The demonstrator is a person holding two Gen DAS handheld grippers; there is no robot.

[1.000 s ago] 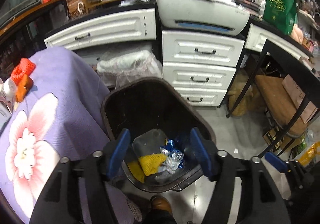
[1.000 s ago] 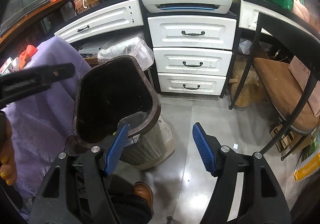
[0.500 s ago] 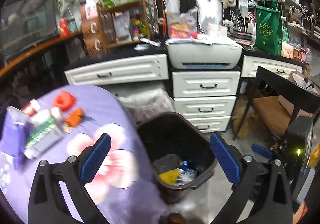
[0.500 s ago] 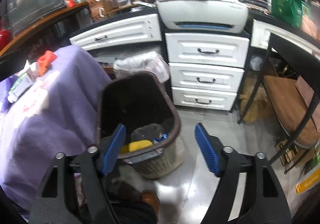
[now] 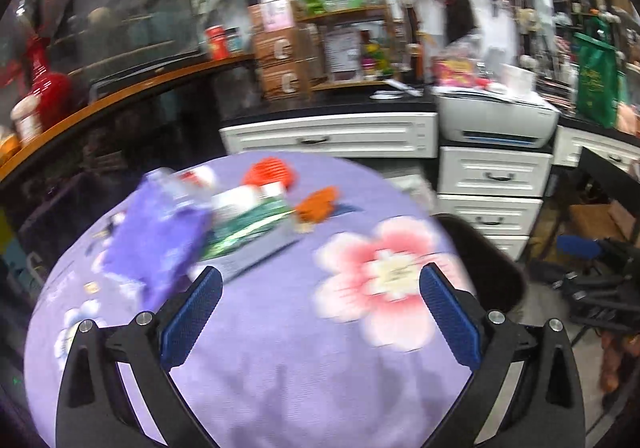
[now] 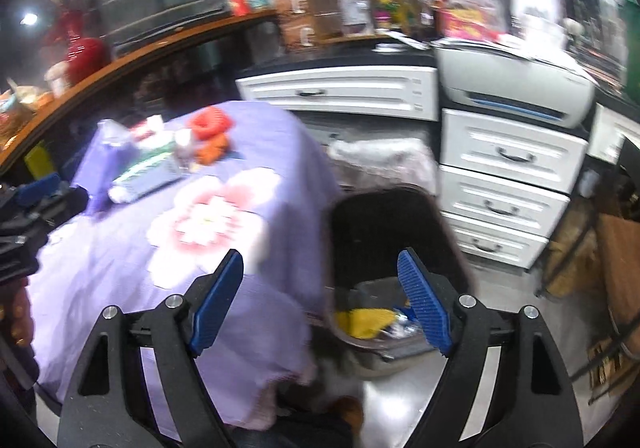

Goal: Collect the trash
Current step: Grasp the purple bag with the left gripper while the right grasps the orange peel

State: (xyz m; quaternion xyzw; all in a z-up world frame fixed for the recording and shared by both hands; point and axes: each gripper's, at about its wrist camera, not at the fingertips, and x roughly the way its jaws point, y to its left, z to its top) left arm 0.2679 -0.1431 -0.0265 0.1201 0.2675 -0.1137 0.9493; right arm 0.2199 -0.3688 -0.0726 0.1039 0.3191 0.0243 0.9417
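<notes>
My left gripper [image 5: 320,312] is open and empty above the purple flowered tablecloth [image 5: 280,368]. At the table's far side lie a purple packet [image 5: 156,236], a green and white tube [image 5: 244,224], an orange crumpled piece [image 5: 316,206] and a red round thing [image 5: 270,172]. My right gripper [image 6: 324,300] is open and empty, held above the table's right edge and the dark trash bin [image 6: 392,248]. The bin holds a yellow piece [image 6: 364,322] and shiny wrappers [image 6: 400,328]. The bin's rim also shows in the left wrist view [image 5: 488,260].
White drawers [image 6: 504,184] and a printer [image 6: 516,88] stand behind the bin. A plastic bag [image 6: 380,160] sits between the table and the drawers. A wooden counter [image 5: 120,96] curves on the left. A black desk frame [image 5: 600,176] stands at the right.
Both grippers have swung left and upward, away from the bin toward the table. The left view now looks across the tabletop instead of into the bin. Both stay open.
</notes>
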